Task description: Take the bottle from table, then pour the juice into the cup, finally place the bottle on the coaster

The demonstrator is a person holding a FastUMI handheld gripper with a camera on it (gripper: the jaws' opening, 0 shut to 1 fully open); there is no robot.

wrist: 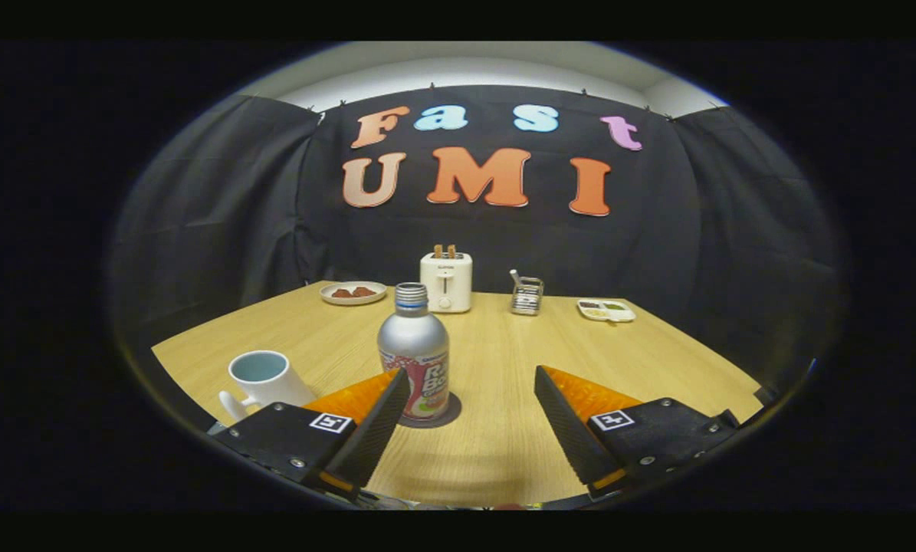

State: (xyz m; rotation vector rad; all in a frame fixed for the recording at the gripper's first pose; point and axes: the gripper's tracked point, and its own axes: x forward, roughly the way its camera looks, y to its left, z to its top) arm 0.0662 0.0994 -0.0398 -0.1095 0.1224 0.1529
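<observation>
Two fingers of the gripper [473,402] are sitting wide apart w/ nothing held, the bottle [414,354] is standing on the coaster [451,415] just ahead of the left finger, so closing off-centre is prob. risking knocking it toward the cup [262,378].

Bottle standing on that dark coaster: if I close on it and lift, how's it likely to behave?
The bottle looks like smooth, stiff metal, so it may slip in a light grip. It is tall with a narrow neck and stands on a small coaster, so a sideways nudge could tip it. The hand-held gripper is open, the bottle beside its left finger.
</observation>
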